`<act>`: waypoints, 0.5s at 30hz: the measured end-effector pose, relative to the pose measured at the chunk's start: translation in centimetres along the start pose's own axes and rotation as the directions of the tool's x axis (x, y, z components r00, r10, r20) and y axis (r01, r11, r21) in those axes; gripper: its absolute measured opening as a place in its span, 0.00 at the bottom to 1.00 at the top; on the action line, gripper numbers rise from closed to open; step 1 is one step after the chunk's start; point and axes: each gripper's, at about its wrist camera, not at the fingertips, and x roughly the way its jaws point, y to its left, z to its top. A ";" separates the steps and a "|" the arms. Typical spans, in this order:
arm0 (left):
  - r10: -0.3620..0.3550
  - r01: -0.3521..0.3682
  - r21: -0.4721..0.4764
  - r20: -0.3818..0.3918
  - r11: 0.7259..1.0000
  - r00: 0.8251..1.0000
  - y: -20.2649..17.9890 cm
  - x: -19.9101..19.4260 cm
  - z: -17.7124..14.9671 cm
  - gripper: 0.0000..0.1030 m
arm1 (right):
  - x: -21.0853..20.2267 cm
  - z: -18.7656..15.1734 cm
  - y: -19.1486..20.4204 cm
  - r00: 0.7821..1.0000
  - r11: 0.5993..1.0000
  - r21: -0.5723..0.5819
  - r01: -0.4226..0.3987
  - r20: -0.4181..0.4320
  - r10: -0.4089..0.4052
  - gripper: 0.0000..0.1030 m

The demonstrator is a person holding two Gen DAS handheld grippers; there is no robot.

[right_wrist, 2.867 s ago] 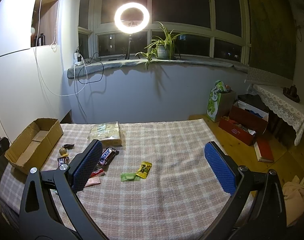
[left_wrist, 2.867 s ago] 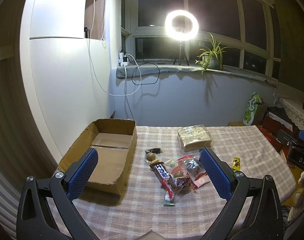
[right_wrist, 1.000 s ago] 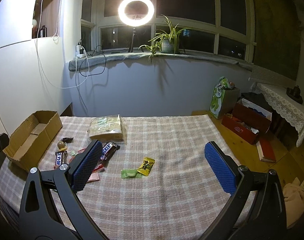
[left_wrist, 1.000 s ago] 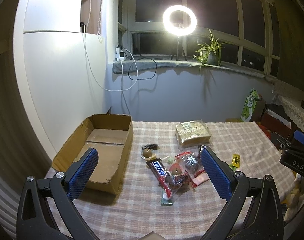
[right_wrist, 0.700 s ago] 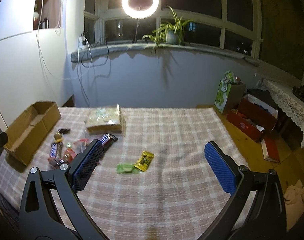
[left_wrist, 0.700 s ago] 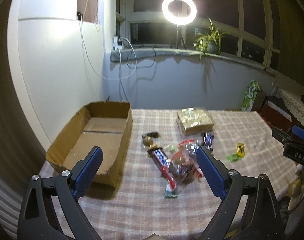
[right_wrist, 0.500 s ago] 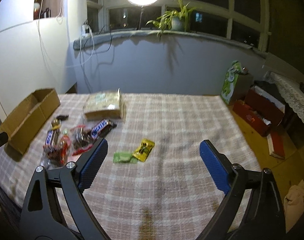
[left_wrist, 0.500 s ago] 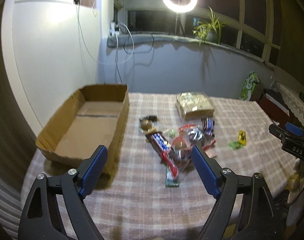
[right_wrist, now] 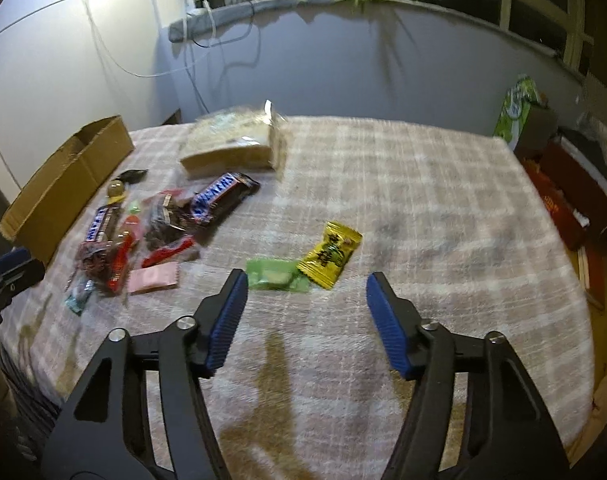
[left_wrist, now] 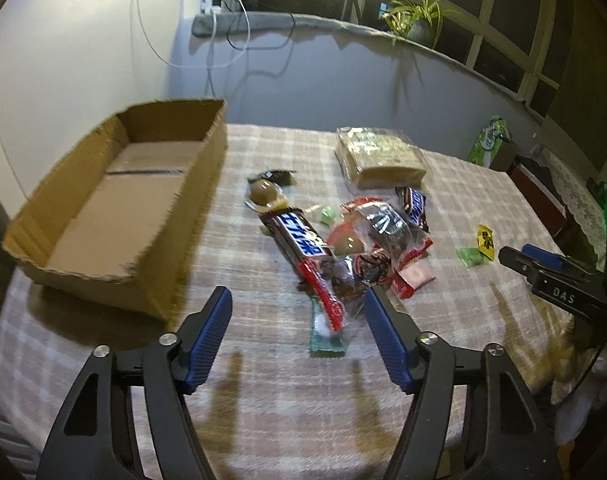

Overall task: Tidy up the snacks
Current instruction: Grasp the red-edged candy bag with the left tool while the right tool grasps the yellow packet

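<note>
A pile of snacks [left_wrist: 343,248] lies on the checked tablecloth: a Snickers bar [left_wrist: 297,238], clear bags of dark sweets [left_wrist: 383,228] and a pink packet [left_wrist: 417,274]. An open cardboard box [left_wrist: 115,208] stands to the left, empty. My left gripper [left_wrist: 297,304] is open, just short of the pile's near end. My right gripper [right_wrist: 307,284] is open, just short of a green packet [right_wrist: 275,274] and a yellow packet [right_wrist: 331,250]. A large wrapped cracker pack [right_wrist: 235,144] lies behind the pile.
The table's right edge [right_wrist: 551,216] drops to a floor with red boxes [right_wrist: 571,188] and a green bag [right_wrist: 521,110]. A wall and a windowsill with cables and a plant [left_wrist: 415,20] stand behind. The right gripper shows at the right of the left wrist view [left_wrist: 551,276].
Both grippers have tipped down and moved forward close to the table. The left now sits at the snack pile, the right at the green and yellow packets. Both jaws stay open.
</note>
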 end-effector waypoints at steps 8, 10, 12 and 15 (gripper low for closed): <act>-0.033 0.033 -0.001 -0.071 0.999 0.997 -0.4 1.9 -1.1 0.52 | 1.2 0.3 -1.9 0.999 0.999 0.036 0.006 -0.034 -0.004 0.61; -0.040 0.041 0.004 -0.053 0.999 0.998 -0.6 1.7 -0.7 0.52 | 1.4 0.4 -2.3 0.999 0.999 0.048 0.003 -0.039 -0.001 0.61; -0.035 0.037 0.048 -0.030 0.998 0.999 -1.3 1.6 -0.3 0.52 | 1.6 0.7 -2.4 0.999 0.999 0.053 -0.002 -0.037 0.004 0.61; -0.039 0.039 0.147 -0.008 0.988 0.999 -2.7 1.7 0.5 0.52 | 1.8 1.1 -2.3 0.999 0.999 0.048 -0.012 -0.034 0.014 0.61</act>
